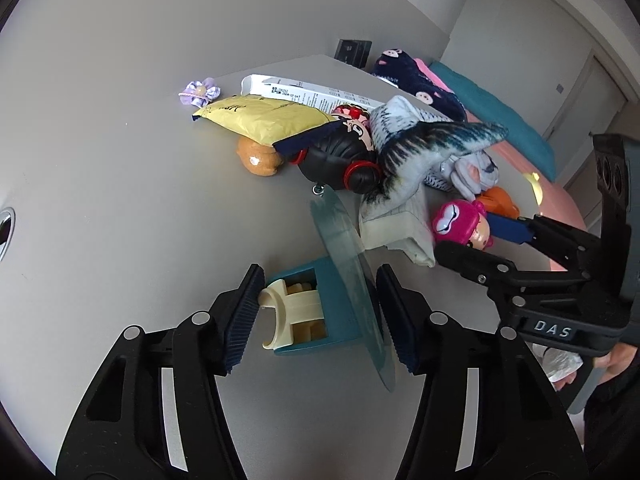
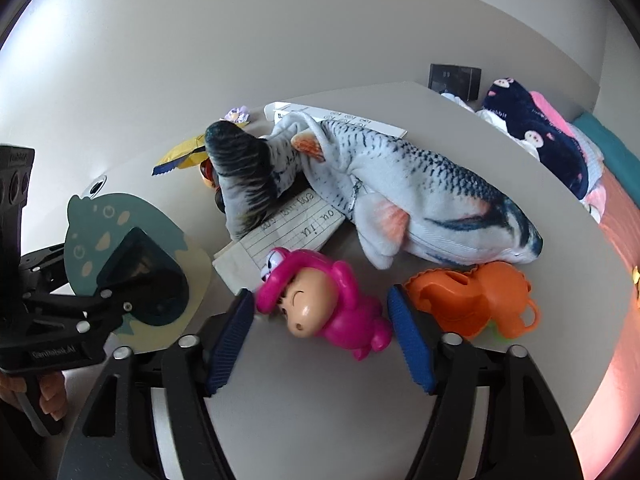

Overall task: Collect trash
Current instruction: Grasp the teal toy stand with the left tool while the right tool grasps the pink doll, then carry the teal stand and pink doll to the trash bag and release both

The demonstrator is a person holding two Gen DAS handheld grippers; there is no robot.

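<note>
My left gripper (image 1: 316,316) is open around a teal packet (image 1: 320,312) with a cream plastic piece and a thin card backing (image 1: 352,280); its jaws stand on either side and I cannot tell if they touch. The packet's printed card also shows in the right wrist view (image 2: 104,232). My right gripper (image 2: 320,336) is open around a pink toy figure (image 2: 324,308) on the white table (image 2: 300,408). A lined paper scrap (image 2: 288,228) lies under a plush fish (image 2: 420,196). A yellow wrapper (image 1: 260,116) lies further back.
A black-haired doll head (image 1: 340,156), an orange toy (image 2: 480,300), a white box (image 1: 304,92), a purple flower clip (image 1: 200,92) and an orange round item (image 1: 260,160) crowd the table. Beyond its right edge is a bed with a navy plush (image 2: 536,136).
</note>
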